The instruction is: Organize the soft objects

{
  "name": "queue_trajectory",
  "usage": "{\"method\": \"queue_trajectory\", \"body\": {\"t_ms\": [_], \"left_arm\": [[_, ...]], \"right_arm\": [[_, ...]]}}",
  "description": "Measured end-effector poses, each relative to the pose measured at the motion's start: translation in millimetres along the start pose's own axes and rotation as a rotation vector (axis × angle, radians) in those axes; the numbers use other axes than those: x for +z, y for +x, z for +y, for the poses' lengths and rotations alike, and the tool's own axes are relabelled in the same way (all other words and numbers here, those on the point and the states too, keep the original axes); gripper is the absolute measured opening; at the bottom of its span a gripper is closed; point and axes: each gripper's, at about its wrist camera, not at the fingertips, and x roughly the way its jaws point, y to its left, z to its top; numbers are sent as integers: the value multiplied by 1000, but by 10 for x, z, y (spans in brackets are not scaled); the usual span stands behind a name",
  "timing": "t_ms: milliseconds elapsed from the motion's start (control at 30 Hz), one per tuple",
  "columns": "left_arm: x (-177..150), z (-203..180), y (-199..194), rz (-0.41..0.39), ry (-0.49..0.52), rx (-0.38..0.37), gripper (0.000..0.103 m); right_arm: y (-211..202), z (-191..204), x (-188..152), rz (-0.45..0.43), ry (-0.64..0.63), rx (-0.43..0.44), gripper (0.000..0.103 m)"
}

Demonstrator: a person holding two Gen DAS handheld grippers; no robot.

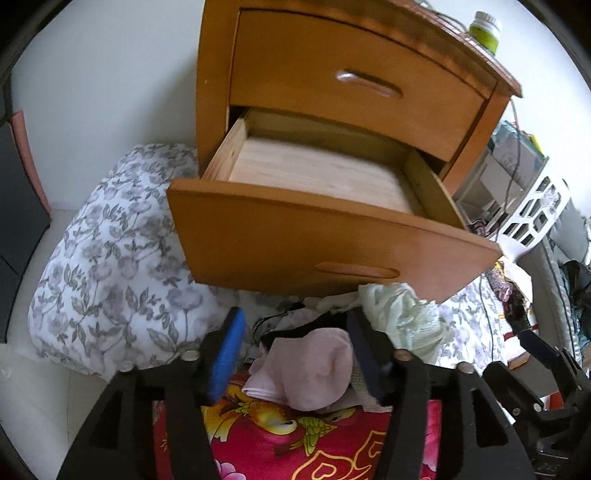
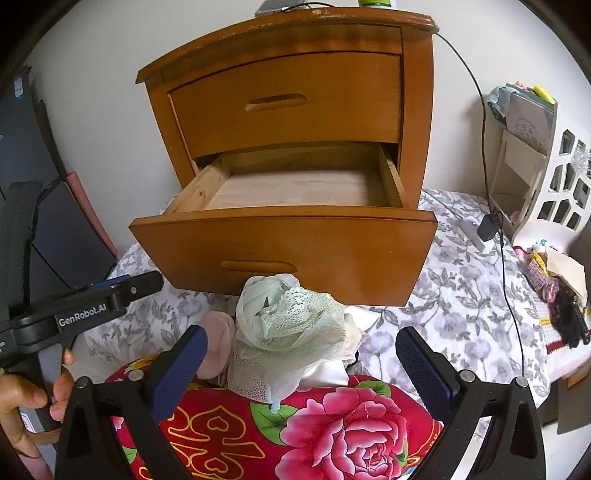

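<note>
A pile of soft cloths lies on a red flowered cushion (image 1: 295,439) (image 2: 332,424), just in front of a wooden nightstand. Its lower drawer (image 1: 295,236) (image 2: 288,243) is pulled out and shows a bare wooden bottom. My left gripper (image 1: 297,354) is open, its blue pads either side of a pink cloth (image 1: 314,369) without pressing it. The pale green lace cloth (image 1: 402,317) (image 2: 291,317) sits on top of the pile. My right gripper (image 2: 303,369) stands wide open around its lower part, not touching. The left gripper (image 2: 125,291) also shows at the left of the right wrist view.
A grey-flowered quilt (image 1: 110,258) (image 2: 461,277) lies around the nightstand's foot. A white perforated basket (image 1: 535,210) (image 2: 554,192) and clutter stand at the right. A black cable (image 2: 491,177) hangs down to a charger. A green bottle (image 1: 484,29) stands on the nightstand. A person's hand (image 2: 29,402) holds the left gripper's handle.
</note>
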Motion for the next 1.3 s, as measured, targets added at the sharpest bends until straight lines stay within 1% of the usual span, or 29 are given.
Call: {"method": "queue_trajectory", "body": {"t_ms": [267,300,333,400,467,533,633,800,933,1033,1200,1300], "left_arm": [[58,63,55,22,-7,52,68],[69,71,59,24,-10,57,71],[82,76,57,25,-13,62,83],[123,72,31,5,-12,82,93],[170,59,-11,-29,-1,125,93],[224,55,-43,-45,1,147,93],[329,50,-96,-51,-1,156,98],[557,4,-250,-104,4,176,99],[648,-3,-350,-138,-6,190,99],[625,-1,-339,-138,-5,202,99],[619,-53,-277,-118,26,220,99],[623,-77,-286,-120,38,215,99]], "right_arm": [[69,-3,128,-7,-9,-13,103],[73,-4,149,-8,-10,-14,103],[78,-8,177,-10,-10,-15,103],[82,-22,239,-17,-7,-17,103],[81,-29,283,-24,-4,-17,103],[91,-50,340,-30,2,-14,103],[125,-83,413,-32,20,-9,103],[202,-115,553,-28,35,-16,103],[215,-153,634,-34,44,-23,103],[200,-169,645,-37,45,-28,103],[206,-150,711,-35,30,-27,103],[188,-125,769,-46,23,-31,103]]}}
